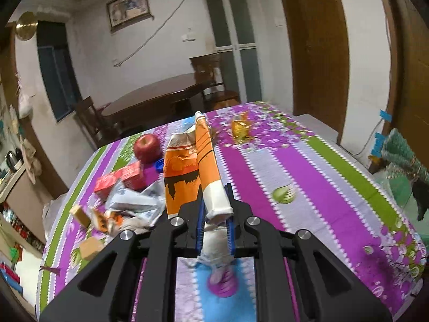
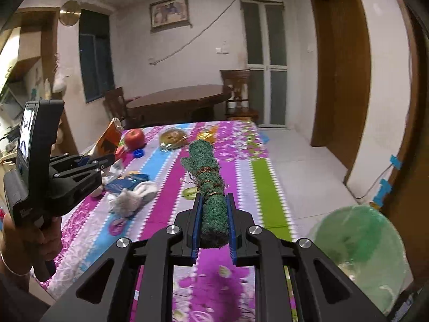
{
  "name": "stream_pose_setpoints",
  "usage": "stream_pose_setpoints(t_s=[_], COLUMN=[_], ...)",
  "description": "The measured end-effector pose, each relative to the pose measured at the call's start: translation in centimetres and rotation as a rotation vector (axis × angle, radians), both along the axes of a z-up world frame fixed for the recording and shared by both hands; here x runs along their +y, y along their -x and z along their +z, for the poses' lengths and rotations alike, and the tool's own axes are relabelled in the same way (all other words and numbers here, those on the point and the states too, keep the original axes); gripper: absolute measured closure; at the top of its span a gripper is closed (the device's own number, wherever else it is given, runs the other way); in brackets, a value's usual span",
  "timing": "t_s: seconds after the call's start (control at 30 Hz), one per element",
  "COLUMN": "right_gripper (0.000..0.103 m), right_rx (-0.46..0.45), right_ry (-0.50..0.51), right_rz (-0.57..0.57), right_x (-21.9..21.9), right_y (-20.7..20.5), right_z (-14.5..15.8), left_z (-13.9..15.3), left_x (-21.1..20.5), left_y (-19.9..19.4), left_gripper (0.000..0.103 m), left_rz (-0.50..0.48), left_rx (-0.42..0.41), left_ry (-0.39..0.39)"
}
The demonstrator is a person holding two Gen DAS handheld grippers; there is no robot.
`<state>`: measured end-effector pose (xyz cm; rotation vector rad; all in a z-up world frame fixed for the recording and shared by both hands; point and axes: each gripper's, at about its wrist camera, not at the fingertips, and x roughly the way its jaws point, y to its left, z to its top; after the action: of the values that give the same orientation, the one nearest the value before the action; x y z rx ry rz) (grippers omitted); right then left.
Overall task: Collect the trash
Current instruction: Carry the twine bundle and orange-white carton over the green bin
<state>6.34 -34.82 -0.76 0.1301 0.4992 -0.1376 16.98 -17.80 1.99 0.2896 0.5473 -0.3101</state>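
My left gripper [image 1: 215, 201] is shut on an orange and white paper bag [image 1: 206, 155] and holds it above the table; it also shows in the right wrist view [image 2: 108, 138], where the left gripper [image 2: 106, 158] is at the left. My right gripper [image 2: 213, 204] is shut on a rolled green fuzzy cloth [image 2: 207, 177] tied with thin wire; the cloth also shows in the left wrist view [image 1: 402, 155]. A bin lined with a green bag [image 2: 359, 249] sits low at the right, beside the table. Crumpled wrappers [image 1: 134, 204] and tissue [image 2: 134, 197] lie on the table.
The table has a purple, green and blue striped cloth [image 1: 321, 177]. On it are a red apple [image 1: 147, 147], a red box [image 1: 120, 179], a blue cap [image 2: 138, 153], a gold wrapper [image 1: 241, 127] and a round gold packet [image 2: 173, 137]. A dark wooden table [image 2: 177, 102] and chairs stand behind.
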Motion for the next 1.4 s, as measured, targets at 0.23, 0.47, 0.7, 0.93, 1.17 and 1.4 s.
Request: stream_pose_setpoints(t_s=[0.23, 0.47, 0.7, 0.93, 1.17, 1.4], right_gripper=[0.085, 0.085, 0.085, 0.085, 0.085, 0.085], right_rx=[-0.018, 0.002, 0.057, 0.107, 0.167, 0.231], right_ry=[0.026, 0.043, 0.049, 0.039, 0.028, -0.03], right_rz=[-0.081, -0.182, -0.311, -0.427, -0.491, -0.532], right_x=[-2.5, -6.3, -11.5, -15.8, -18.6, -21.1], right_y=[2.3, 5.3, 8.7, 11.8, 12.6, 13.2], right_z=[1.0, 1.1, 0.5, -0.6, -1.9, -3.8], left_z=[0.2, -0.1, -1.0, -2.1, -3.6, -5.1], left_x=[-3.5, -8.3, -13.6, -19.0, -23.5, -27.1], left_y=[0.5, 1.5, 3.2, 4.8, 5.8, 6.9], left_gripper=[0.091, 0.091, 0.091, 0.091, 0.091, 0.091], left_rz=[-0.073, -0.18, -0.315, -0.426, -0.535, -0.638], left_rx=[-0.009, -0.001, 0.009, 0.024, 0.089, 0.137], left_ry=[-0.013, -0.031, -0.056, -0.089, -0.112, -0.143])
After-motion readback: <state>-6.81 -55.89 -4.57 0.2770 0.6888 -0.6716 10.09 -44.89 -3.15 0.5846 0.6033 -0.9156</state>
